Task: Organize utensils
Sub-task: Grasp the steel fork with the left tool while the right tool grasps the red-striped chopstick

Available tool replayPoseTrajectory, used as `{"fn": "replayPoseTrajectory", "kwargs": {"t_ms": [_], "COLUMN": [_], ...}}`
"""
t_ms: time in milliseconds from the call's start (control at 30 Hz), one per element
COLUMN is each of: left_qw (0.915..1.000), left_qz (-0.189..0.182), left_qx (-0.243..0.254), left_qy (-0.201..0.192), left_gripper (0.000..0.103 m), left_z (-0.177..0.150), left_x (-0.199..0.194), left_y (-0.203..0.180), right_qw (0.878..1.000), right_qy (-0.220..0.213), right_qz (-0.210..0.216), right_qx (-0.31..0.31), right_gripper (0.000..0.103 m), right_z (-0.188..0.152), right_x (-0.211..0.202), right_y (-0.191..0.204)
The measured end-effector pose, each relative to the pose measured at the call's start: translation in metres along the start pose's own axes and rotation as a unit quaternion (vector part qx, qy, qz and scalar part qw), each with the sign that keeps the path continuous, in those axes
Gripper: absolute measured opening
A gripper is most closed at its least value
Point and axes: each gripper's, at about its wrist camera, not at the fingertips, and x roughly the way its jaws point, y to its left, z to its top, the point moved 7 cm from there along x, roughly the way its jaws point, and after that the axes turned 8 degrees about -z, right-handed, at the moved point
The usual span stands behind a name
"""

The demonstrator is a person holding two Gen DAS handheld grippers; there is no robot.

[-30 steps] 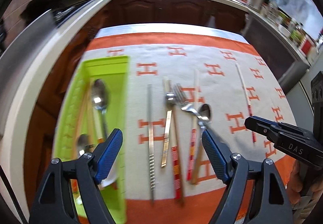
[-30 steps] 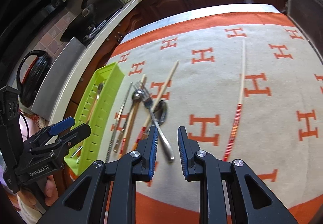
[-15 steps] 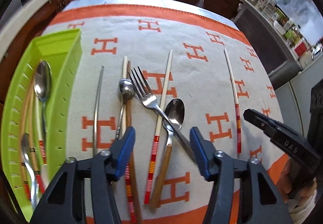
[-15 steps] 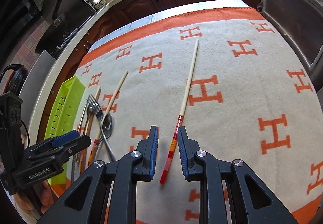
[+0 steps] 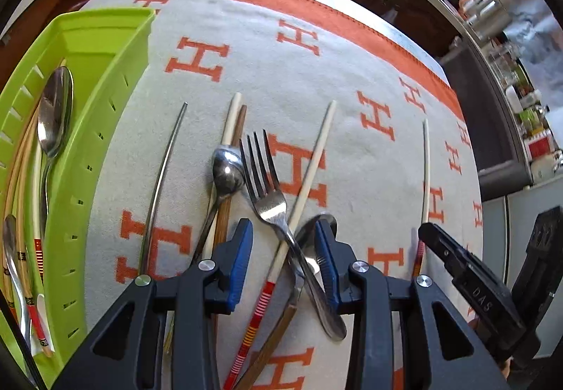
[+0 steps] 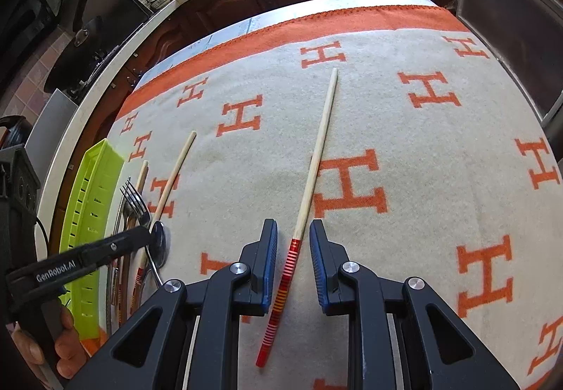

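Fork [image 5: 267, 193] and crossed chopstick [image 5: 302, 186] lie between my released left tool [image 5: 283, 263]; my right tool [image 6: 293, 263], also spread, straddles a lone chopstick [image 6: 309, 179] on the tabletop [image 6: 422, 151].

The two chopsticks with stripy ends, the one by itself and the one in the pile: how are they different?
The lone chopstick lies alone between the right gripper fingers, touching no utensil. The piled chopstick lies slanted, crossing under the fork, between the left gripper fingers. Both are pale with red-striped ends.
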Motion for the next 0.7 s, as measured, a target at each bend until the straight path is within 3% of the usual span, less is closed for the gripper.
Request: {"fn": "replayPoseTrajectory", "kwargs": {"t_ms": [233,633,700], "left_qw": [0.9988,0.9947,0.9937], "left_qz": [-0.015,-0.004,0.014], "left_qx": [-0.033,0.012,0.028], "left_qy": [-0.032,-0.102,-0.107], "left_gripper": [0.035,0.034,0.023], "left_z": [0.014,0.03,0.032], "left_x": [0.002,0.008,0.01], "left_y": [0.007,0.0,-0.004], "right_qw": [1.0,0.999,0.999], "right_qy": [-0.007,-0.027,-0.03], "right_qz": [-0.002,-0.023,-0.029], "right_qx": [-0.003,-0.027,-0.033], "right_gripper": [0.02,0.02,0.02], "right_z": [0.003,0.005,0.004], "right_x": [0.001,0.004,0.004], "right_y": [0.002,0.008,0.009]}}
